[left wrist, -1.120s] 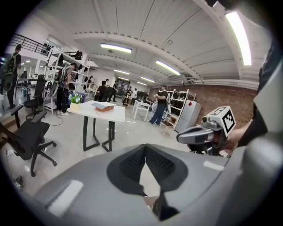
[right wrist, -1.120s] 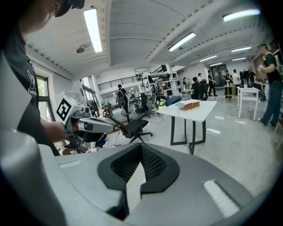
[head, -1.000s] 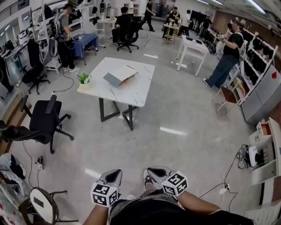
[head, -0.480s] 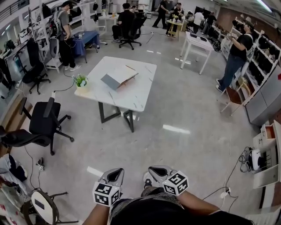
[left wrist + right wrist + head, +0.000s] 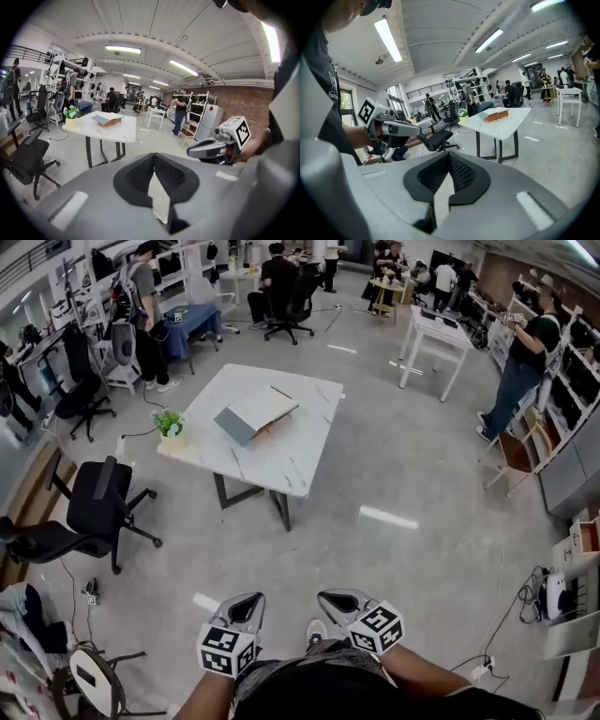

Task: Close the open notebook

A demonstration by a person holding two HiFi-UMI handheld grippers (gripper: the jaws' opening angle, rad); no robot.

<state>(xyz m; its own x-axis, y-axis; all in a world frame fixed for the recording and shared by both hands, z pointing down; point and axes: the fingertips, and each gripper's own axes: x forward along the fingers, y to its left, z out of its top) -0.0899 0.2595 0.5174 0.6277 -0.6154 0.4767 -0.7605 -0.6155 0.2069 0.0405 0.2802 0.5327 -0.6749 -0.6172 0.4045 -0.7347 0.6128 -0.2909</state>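
Observation:
The open notebook [image 5: 255, 412] lies with its grey cover up and pages spread on a white marble-look table [image 5: 281, 460], several steps ahead of me. The left gripper view shows the notebook [image 5: 107, 120] far off, and so does the right gripper view [image 5: 497, 115]. My left gripper [image 5: 242, 607] and right gripper [image 5: 342, 601] are held low against my body, side by side, well short of the table. Both are shut, with nothing held between the jaws.
A small potted plant [image 5: 171, 423] stands on the table's left edge. A black office chair [image 5: 98, 507] sits left of my path, a round stool [image 5: 94, 679] at lower left. Several people stand or sit around the room; another white table [image 5: 436, 334] is at the back right.
The table and notebook have shifted slightly lower and closer in the head view as I walk forward. Both grippers stay shut in the same place by my body.

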